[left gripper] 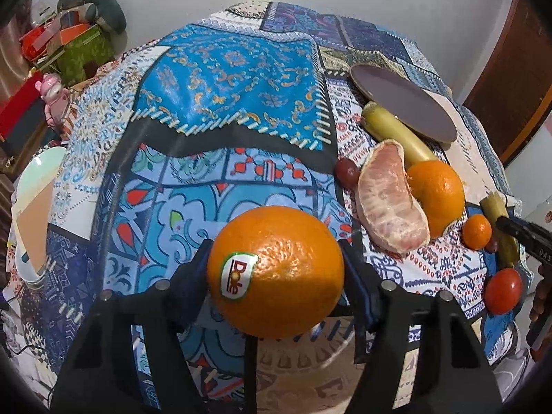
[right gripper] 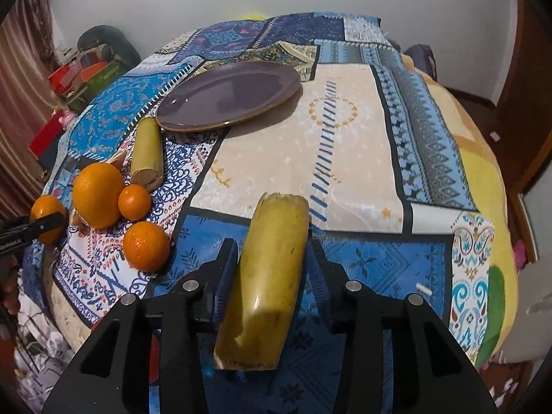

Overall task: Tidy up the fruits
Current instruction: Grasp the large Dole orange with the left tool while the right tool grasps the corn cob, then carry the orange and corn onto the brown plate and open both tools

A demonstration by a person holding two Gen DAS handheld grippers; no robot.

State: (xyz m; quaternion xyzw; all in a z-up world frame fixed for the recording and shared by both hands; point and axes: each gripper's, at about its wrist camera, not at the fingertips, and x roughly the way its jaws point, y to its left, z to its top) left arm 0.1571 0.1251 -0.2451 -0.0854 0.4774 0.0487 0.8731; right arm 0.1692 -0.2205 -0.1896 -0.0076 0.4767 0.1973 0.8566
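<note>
Tablecloth [right gripper: 345,145]: patterned blue and cream cover over the whole working surface; soft, so fruit set down on it may roll.
Plate [right gripper: 227,96]: purple, bare, far side of the cloth; the likely place for the fruit, judging by the task. Its near rim sits just beside the lying stalk.
Right gripper [right gripper: 269,258]: jaws closed against a thick yellow-green cut stalk piece [right gripper: 272,276], held lengthwise and raised above the cloth. Advice: carry it forward to the plate and lower it flat before letting go, as the long piece sticks out past the fingertips and could tip.
Left gripper [left gripper: 276,269]: jaws pressed on both sides of a large labelled orange [left gripper: 276,272], lifted clear of the cloth. Advice: keep the squeeze gentle and release only once it rests well inside the rim.
Lying stalk [right gripper: 146,151]: second cut piece, on the cloth.
Pomelo segment [left gripper: 390,200]: peeled, leaning on another orange [left gripper: 436,196].
Small fruit: a mandarin [left gripper: 476,231], a tomato [left gripper: 503,290] and a dark red grape [left gripper: 346,170], grouped near the pile; all still to sort.
</note>
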